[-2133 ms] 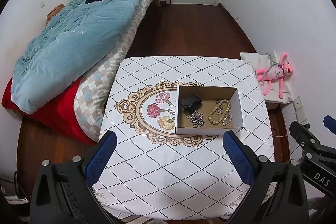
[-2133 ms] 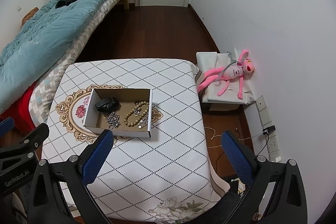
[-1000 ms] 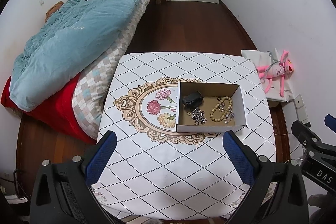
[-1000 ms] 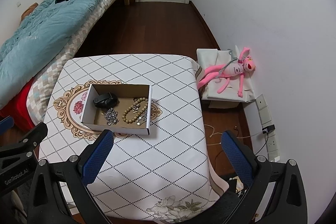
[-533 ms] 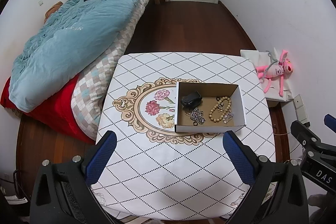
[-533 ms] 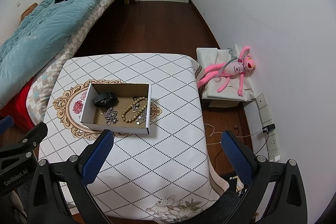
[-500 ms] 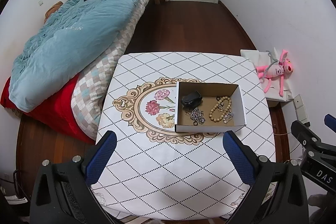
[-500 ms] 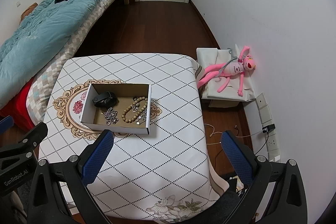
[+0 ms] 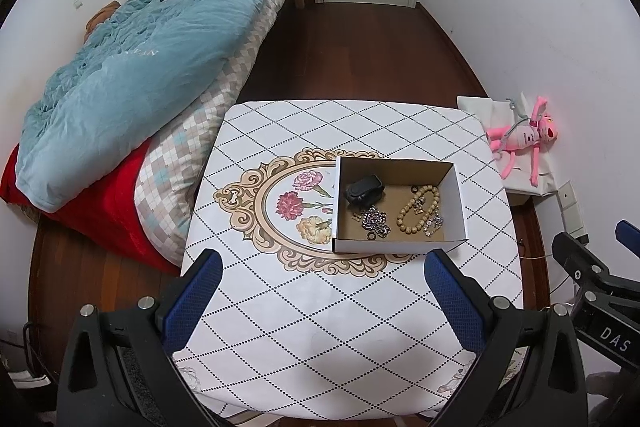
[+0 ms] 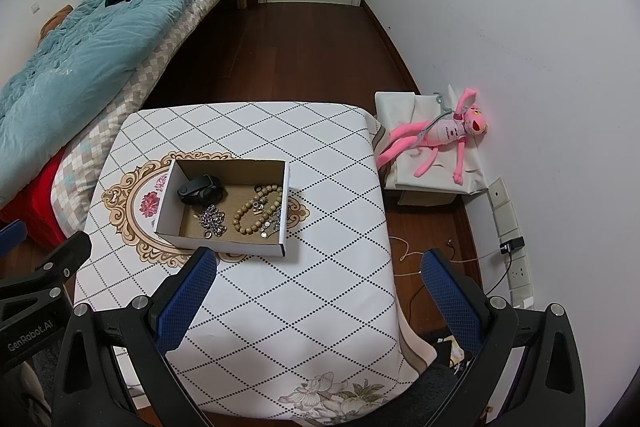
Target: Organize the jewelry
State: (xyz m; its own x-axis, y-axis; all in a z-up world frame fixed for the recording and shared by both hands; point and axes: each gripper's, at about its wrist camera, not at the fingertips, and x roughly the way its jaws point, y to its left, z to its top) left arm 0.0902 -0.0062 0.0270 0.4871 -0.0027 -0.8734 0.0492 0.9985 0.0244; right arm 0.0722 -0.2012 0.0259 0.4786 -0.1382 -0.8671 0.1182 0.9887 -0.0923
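Two grippers hang above the table (image 9: 320, 307), both spread wide and holding nothing. The left gripper (image 9: 324, 291) has the box (image 9: 400, 247) just ahead of its fingers, slightly toward its right finger; the right gripper (image 10: 316, 287) has the box (image 10: 224, 245) ahead beyond its left finger. Inside the box lie a black band (image 9: 363, 189) at the far left, a silver chain (image 9: 375, 221) nearer, and a bead bracelet (image 9: 418, 213) to the right with small charms (image 9: 434, 223) beside it. Right of the table, a pink toy (image 10: 440, 135) lies on a low stand.
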